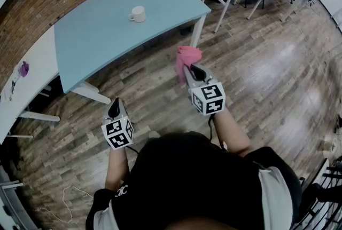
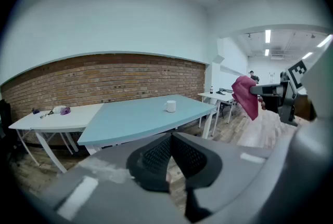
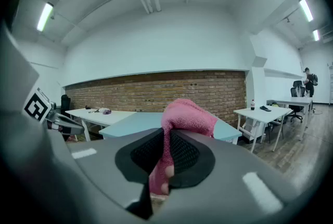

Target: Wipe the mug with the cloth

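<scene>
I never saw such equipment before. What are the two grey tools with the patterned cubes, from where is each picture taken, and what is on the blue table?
A person holds a two-jaw gripper in each hand; the cubes belong to them. The head view comes from a camera on the person's head, looking down. The other two come from cameras riding on each gripper. The left gripper is shut and empty. The right gripper is shut on a pink cloth. On the blue table stands a white mug, untouched.
</scene>
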Motion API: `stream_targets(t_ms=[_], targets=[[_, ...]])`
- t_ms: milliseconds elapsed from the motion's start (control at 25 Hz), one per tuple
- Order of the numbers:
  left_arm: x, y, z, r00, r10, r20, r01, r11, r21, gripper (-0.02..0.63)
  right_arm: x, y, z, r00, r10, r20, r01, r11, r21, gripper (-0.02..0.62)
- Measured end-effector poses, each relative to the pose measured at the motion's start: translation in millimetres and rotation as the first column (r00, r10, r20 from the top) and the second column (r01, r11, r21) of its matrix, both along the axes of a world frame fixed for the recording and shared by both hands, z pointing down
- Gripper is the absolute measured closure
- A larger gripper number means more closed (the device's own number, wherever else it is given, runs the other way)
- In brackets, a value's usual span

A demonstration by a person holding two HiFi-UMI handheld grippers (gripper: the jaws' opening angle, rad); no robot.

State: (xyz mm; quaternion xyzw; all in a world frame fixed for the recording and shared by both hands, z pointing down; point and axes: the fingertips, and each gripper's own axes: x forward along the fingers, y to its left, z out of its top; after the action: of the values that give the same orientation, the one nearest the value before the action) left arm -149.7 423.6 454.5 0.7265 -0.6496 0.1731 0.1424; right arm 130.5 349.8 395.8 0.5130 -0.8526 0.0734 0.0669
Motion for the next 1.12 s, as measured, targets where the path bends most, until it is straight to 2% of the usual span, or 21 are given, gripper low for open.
stream_targets(t_ms=[360, 600, 1120], targets=[[-1, -1, -10, 1.0, -0.013, -0.024, 0.013, 1.0, 0.013, 0.601, 6, 6, 13, 1.0, 0.002, -0.007, -0.002, 1.0, -0.031, 0.56], [-6, -3, -13, 1.0, -0.013, -0.019, 0.013, 1.0, 0.023, 0.601, 9, 9, 18, 0.998, 0.035, 0.045, -0.033, 0.998, -0.048, 0.558], [-32, -20, -6, 1.0, 0.01, -0.024, -0.009, 1.0, 0.02, 0.601, -18, 5, 31, 0.999, 0.028, -0.031, -0.031, 0.997, -0.07, 0.558]])
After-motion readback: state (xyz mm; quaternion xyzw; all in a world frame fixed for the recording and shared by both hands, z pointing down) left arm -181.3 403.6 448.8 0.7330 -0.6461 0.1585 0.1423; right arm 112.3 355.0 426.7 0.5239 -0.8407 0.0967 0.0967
